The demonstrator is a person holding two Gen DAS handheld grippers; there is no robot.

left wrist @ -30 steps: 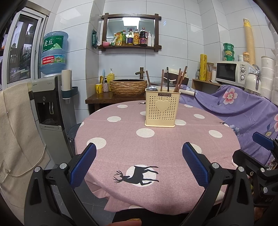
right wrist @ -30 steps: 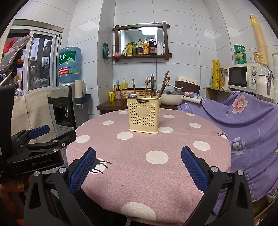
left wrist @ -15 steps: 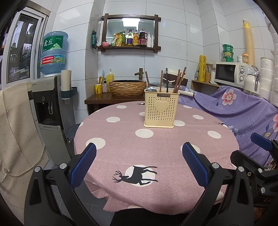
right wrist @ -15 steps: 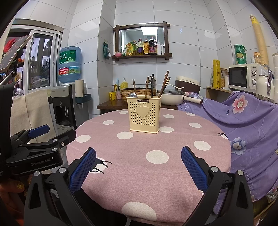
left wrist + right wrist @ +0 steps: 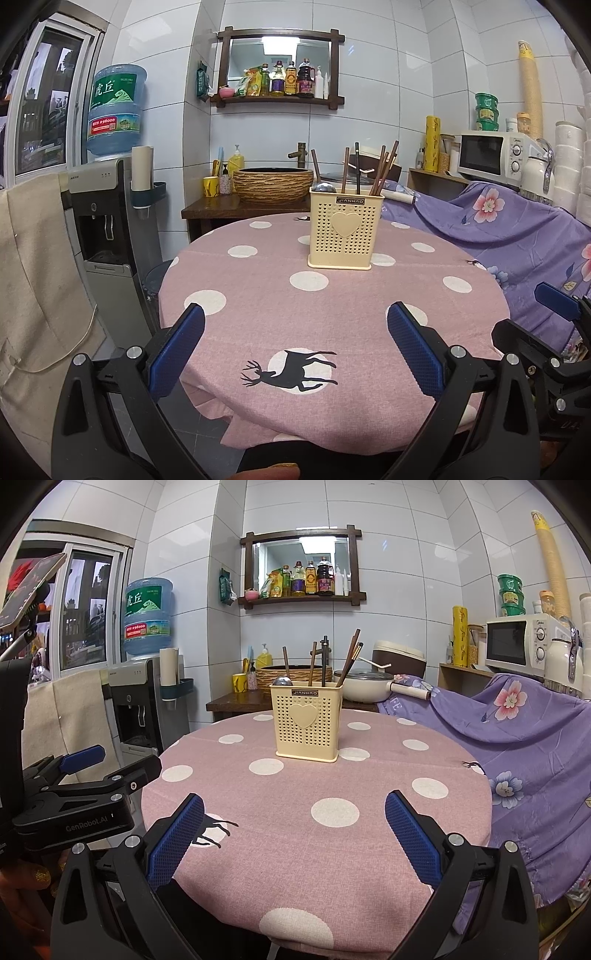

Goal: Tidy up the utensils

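At far left, a beige cloth point(image 5: 33, 258) hangs beside a water dispenser point(image 5: 107, 218) that carries a blue bottle point(image 5: 116, 109). Right of it, against the tiled wall, a dark side table point(image 5: 221, 208) bears a yellow mug point(image 5: 210, 187), a soap bottle point(image 5: 235, 165) and a woven basin point(image 5: 272, 184) under a tap point(image 5: 297, 158). Above hangs a wooden shelf point(image 5: 279, 99) lined with sauce bottles.

The left gripper point(image 5: 295, 317) is released, its blue pads wide apart, nothing between them; it hovers at the near edge of the round bench point(image 5: 258, 306), which is covered in pink cloth with white dots and a black deer print point(image 5: 290, 373). In the right wrist view its body shows at the left edge, with a hand point(image 5: 22, 890) below it.

The holder point(image 5: 344, 229), a cream perforated box with a heart on its front, stands upright toward the far side of the bench, well apart from both grippers. Inside it stand several brown chopsticks point(image 5: 382, 170), some upright and some leaning right, and a spoon point(image 5: 322, 186) whose metal bowl shows over the left rim. Which compartment each sits in cannot be told.

The right gripper point(image 5: 294, 810) is likewise released and empty, its pads spread over the near part of the bench.

Behind the holder in the right wrist view sit a white pot point(image 5: 364, 690) and a rice cooker point(image 5: 399, 657). Farther right, a purple flowered sheet point(image 5: 517, 731) drapes over something beside the bench, and a microwave point(image 5: 517, 644) stands on a shelf behind it, with a white flask point(image 5: 563, 661) and a tall stack of paper cups point(image 5: 550, 561) at the far right.
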